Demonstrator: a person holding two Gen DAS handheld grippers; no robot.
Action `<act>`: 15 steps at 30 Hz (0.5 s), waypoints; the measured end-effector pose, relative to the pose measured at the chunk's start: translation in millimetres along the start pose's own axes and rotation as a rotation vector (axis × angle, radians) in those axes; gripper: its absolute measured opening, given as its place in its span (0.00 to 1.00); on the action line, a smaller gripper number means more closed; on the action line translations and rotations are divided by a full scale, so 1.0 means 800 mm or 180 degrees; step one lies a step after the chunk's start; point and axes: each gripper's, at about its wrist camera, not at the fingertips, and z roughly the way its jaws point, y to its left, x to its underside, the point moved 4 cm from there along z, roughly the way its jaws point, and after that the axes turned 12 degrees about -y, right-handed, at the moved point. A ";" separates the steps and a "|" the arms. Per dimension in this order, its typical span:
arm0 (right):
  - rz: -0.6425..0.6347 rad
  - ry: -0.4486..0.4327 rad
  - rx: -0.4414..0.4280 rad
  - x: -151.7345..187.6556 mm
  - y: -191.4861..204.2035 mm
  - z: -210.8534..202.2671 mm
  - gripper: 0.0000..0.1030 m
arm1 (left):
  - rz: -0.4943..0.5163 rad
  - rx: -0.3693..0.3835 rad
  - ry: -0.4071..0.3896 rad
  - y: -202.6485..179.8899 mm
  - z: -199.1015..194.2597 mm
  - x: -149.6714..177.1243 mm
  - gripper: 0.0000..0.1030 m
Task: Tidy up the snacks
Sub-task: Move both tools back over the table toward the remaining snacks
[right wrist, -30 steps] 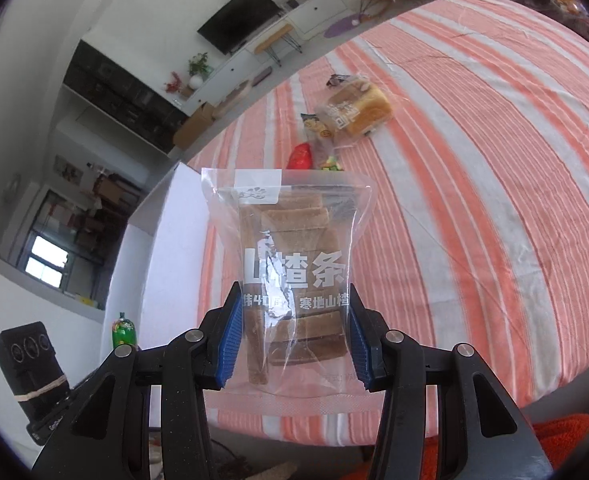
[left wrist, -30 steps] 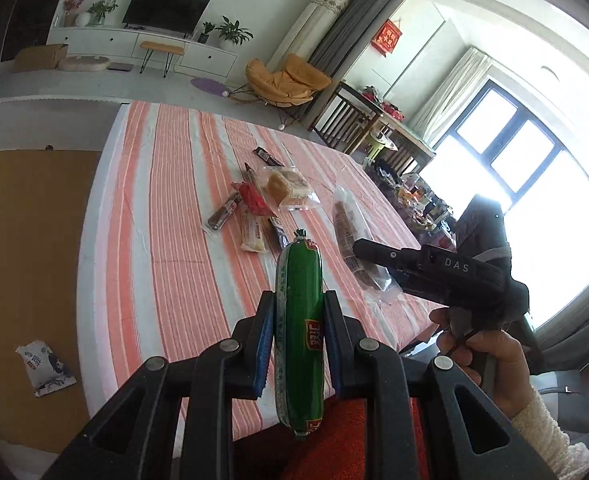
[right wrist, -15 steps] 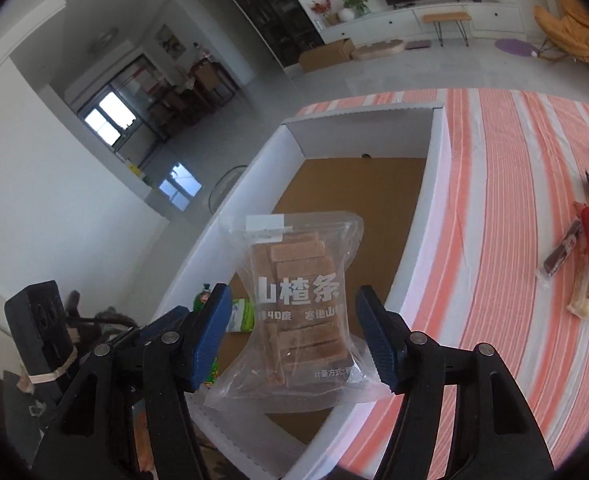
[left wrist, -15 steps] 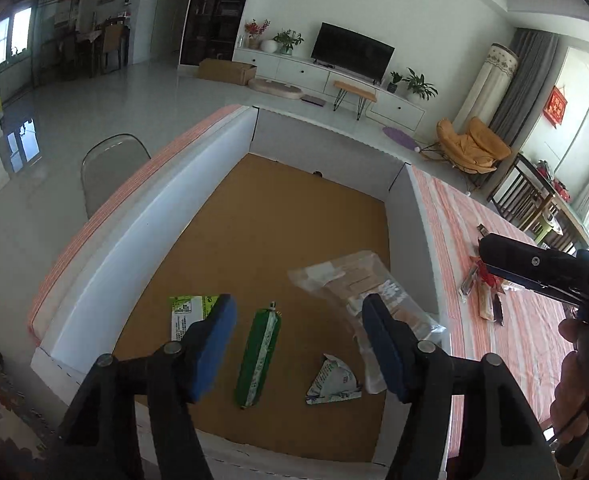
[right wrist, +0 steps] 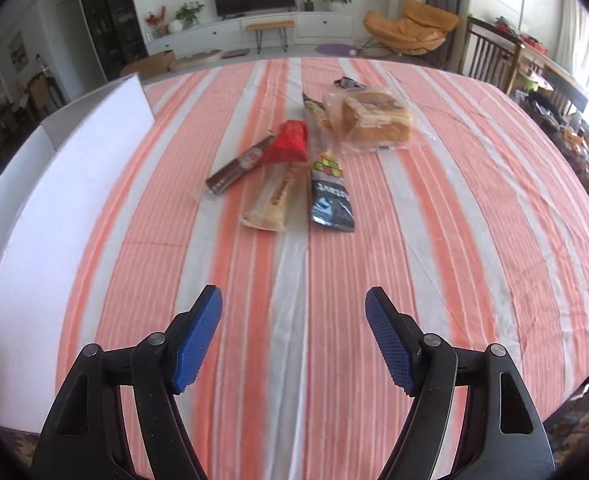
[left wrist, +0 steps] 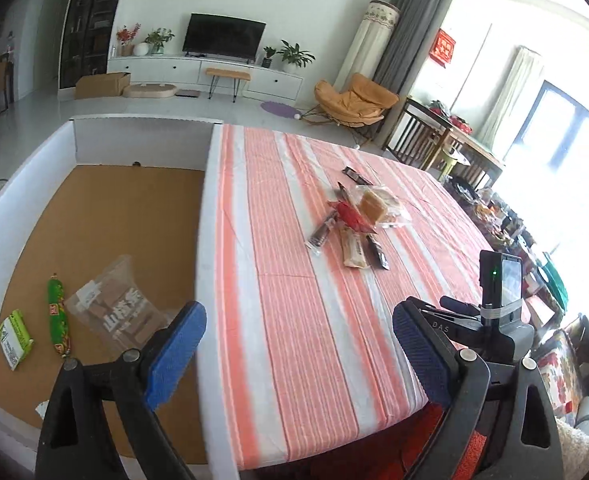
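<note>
Fingers of the left gripper point(left wrist: 298, 350) stand spread wide with nothing between their blue pads, poised above the near edge of the worktop point(left wrist: 306, 320), which is covered by an orange-and-white striped cloth; fingers of the right gripper point(right wrist: 294, 338) are likewise spread and empty, hovering over the same cloth. A white-walled box point(left wrist: 210, 216) with a brown cardboard floor lies against the worktop's left edge. Inside it, near the front, rest a clear bag of brown hawthorn strips point(left wrist: 114, 312), a green sausage point(left wrist: 57, 316) just to its left, and a green-and-white packet point(left wrist: 14, 336) farther left; a scrap of white wrapper shows at the front wall, partly hidden by the left gripper. Remaining snacks lie clustered toward the middle of the worktop, well apart from both grippers: a wrapped bread loaf point(right wrist: 376, 120), a red packet point(right wrist: 288, 142) overlapping a brown stick-shaped bar point(right wrist: 240, 166), a pale wafer pack point(right wrist: 274, 200) in front of the red packet, and a long dark pouch point(right wrist: 330, 196) just to its right. A small dark wrapper point(right wrist: 348, 82) lies beyond the loaf, apart from the cluster. In the left wrist view the right gripper's black body appears at lower right, over the worktop's near corner.
</note>
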 end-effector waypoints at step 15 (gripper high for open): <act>0.0751 0.0000 0.0625 0.034 -0.140 0.005 0.75 | 0.0650 -0.0455 0.0490 -0.070 0.204 0.075 0.91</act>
